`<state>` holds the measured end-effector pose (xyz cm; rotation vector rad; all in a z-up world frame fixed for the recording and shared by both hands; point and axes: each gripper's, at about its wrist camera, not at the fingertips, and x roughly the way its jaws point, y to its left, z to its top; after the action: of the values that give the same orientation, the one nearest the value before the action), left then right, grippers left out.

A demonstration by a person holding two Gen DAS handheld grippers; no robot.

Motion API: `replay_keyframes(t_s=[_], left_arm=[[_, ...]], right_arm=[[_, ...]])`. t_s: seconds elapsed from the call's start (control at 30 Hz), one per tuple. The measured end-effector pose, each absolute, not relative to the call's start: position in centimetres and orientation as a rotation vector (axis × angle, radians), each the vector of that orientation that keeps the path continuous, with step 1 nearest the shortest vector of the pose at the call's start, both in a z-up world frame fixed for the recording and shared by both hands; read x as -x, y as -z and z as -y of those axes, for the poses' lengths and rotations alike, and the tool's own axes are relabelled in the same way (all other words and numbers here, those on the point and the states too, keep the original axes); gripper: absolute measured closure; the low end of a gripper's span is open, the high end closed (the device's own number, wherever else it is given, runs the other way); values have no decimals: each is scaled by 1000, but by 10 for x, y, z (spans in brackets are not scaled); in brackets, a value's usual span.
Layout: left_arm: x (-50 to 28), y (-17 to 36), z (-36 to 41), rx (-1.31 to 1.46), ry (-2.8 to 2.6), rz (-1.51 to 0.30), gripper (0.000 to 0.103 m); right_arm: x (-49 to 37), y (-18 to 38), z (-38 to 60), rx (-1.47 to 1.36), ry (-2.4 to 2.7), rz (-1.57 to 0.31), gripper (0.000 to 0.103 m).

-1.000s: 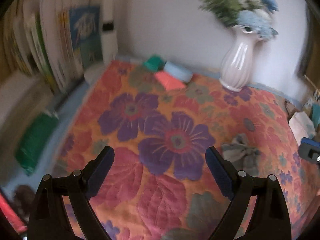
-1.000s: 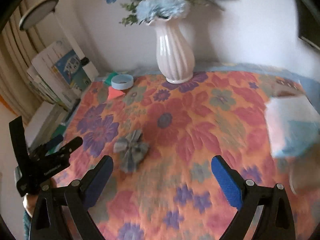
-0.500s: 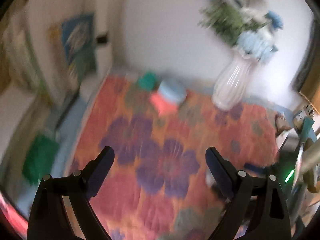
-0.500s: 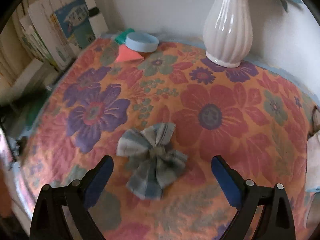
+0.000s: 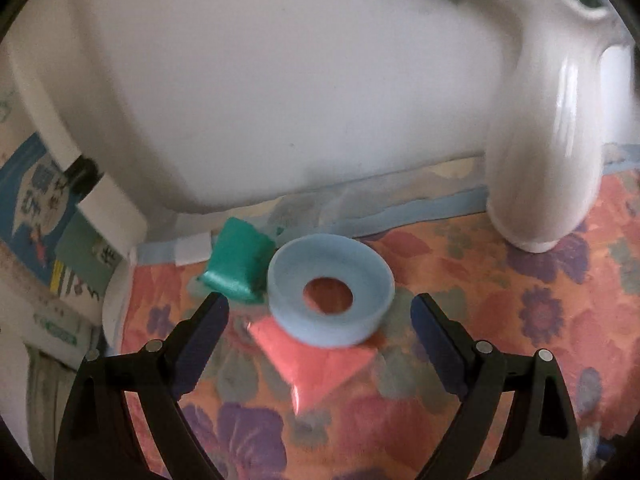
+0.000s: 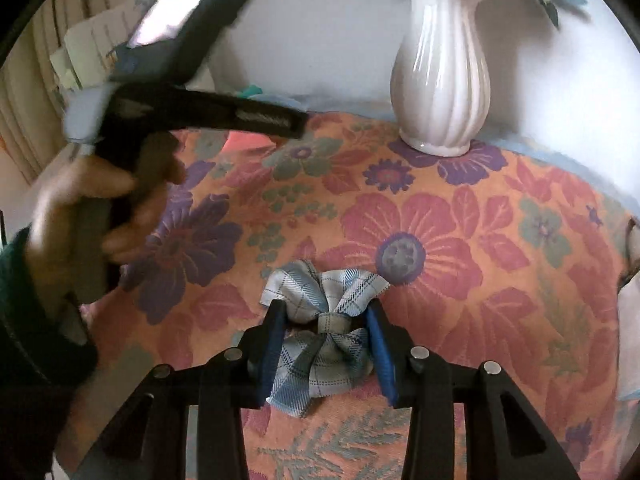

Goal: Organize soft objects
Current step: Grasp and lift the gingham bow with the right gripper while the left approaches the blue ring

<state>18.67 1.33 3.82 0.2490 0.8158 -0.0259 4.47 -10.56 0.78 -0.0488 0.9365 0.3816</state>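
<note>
The right claw (image 6: 326, 354) points steeply down at the floral cloth (image 6: 460, 240) that covers the desk. Its blue pads (image 6: 275, 344) stand on either side of a grey-blue plaid fabric bow (image 6: 320, 336), and the jaws are closing: the bow's knot sits between them and its loops bunch against both pads, which press on the fabric.

The left claw (image 5: 320, 324) is also tilted downward, with jaws spread wide though narrowing a little, and nothing is gripped. Just ahead of it, in the gap between the fingers, lies a flat coral-pink triangular piece (image 5: 316, 364). A light blue ring-shaped piece (image 5: 330, 290) sits on the triangle's far edge, the pink showing through its hole. Touching the ring's left side is a glossy teal block (image 5: 236, 266), near the back edge of the cloth.

In the right wrist view a hand (image 6: 92, 208) in a dark green sleeve (image 6: 24, 320) grips the left tool's handle, its black body reaching toward the far left corner; that part is motion-blurred.

Farther back a white ribbed vase (image 6: 442, 72) stands upright on the cloth by the wall, holding blue flowers. At far left, books (image 5: 44, 208) lean upright; their covers carry characters and cartoon art too blurred to read.
</note>
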Motion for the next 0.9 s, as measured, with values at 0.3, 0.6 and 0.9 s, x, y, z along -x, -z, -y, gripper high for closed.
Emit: replay_keyframes(t_s=[0.3, 0.6, 0.9], left_arm=[[-189, -40, -14, -238, 51, -787, 42], [-69, -94, -11, -106, 202, -716, 42], [43, -46, 10, 65, 308, -799, 42]], right_arm=[[-38, -13, 101, 87, -350, -903, 74], [-14, -33, 148, -130, -390, -868, 75], [32, -20, 163, 63, -237, -877, 74]])
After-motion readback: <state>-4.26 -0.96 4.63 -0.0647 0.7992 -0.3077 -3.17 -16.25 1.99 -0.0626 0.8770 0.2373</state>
